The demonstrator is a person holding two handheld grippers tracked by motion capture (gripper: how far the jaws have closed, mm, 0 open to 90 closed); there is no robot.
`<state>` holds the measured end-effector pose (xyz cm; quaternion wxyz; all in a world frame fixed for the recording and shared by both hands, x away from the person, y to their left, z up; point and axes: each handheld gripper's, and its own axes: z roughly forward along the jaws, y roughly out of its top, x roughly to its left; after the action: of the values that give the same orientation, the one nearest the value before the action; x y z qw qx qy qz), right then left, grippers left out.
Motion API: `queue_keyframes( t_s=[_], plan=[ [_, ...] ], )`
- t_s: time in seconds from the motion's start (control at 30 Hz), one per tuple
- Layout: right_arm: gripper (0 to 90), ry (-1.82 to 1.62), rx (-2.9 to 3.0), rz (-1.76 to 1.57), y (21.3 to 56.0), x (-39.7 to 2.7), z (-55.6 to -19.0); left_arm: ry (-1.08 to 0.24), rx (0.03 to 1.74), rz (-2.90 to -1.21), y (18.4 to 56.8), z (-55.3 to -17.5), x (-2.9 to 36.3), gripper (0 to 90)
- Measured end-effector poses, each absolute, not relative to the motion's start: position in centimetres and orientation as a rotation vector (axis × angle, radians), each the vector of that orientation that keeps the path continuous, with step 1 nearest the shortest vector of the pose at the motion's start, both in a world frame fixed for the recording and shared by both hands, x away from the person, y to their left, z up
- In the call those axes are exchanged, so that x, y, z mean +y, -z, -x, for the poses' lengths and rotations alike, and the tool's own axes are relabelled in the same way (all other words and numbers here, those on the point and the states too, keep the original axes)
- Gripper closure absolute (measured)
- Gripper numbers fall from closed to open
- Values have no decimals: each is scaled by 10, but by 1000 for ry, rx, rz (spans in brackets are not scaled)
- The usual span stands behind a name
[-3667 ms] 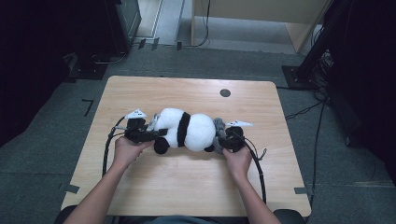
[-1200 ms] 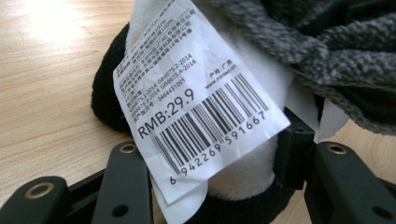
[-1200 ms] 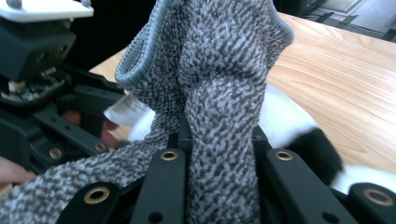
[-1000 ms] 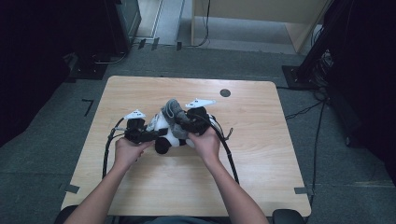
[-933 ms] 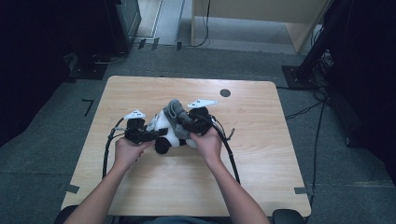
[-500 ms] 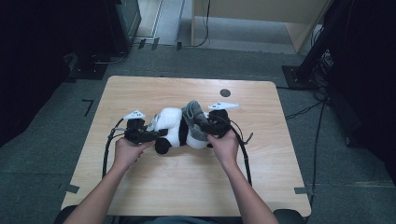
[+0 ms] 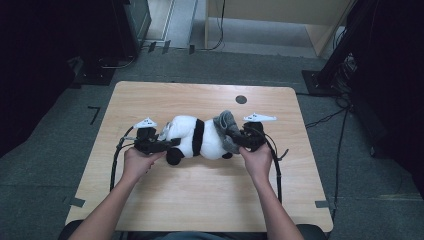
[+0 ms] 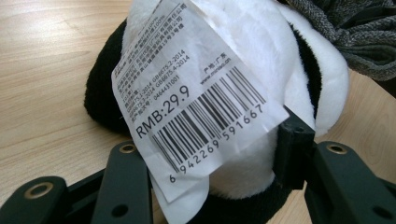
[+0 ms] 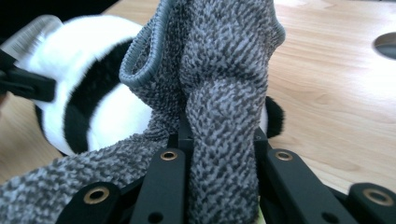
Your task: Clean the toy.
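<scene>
A black and white panda plush [image 7: 192, 137] lies on its side in the middle of the wooden table [image 7: 200, 200]. My left gripper [image 7: 167, 142] is shut on its left end; in the left gripper view the jaws [image 8: 210, 158] squeeze the white fur [image 8: 261, 56] under a paper price tag [image 8: 191, 93]. A grey knitted cloth [image 7: 226, 125] sits bunched at the panda's right end. My right gripper [image 7: 235, 140] is shut on it, and in the right gripper view a fold of the knit [image 9: 219, 70] rises between the jaws [image 9: 217, 140], with the panda [image 9: 107, 98] behind.
A round hole [image 7: 241, 99] is set in the table near its far edge. Cables trail from both grippers along the tabletop toward the person. Bare wood lies in front of the panda and to the far left and right.
My right gripper has moved to the right with the grey cloth, from over the panda's middle to its right end. The left gripper has kept still on the panda.
</scene>
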<state>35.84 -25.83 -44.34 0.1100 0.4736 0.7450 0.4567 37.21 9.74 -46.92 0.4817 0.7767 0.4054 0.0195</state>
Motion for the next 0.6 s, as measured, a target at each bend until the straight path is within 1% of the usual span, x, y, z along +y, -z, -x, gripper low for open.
queue_keyframes(
  t_s=[0.17,0.33,0.47,0.6],
  plan=[
    [773,-1284,2170,-1444,446,-271,-358,-37,989,-1888,470,-373,99,502],
    [773,-1135,2178,-1470,451,-281,-359,-28,997,-1880,470,-374,100,498],
    [772,-1213,2130,-1429,430,-280,-355,-31,999,-1875,471,-374,100,495],
    [773,-1282,2146,-1364,404,-257,-359,-43,1005,-1870,471,-372,99,490]
  ],
)
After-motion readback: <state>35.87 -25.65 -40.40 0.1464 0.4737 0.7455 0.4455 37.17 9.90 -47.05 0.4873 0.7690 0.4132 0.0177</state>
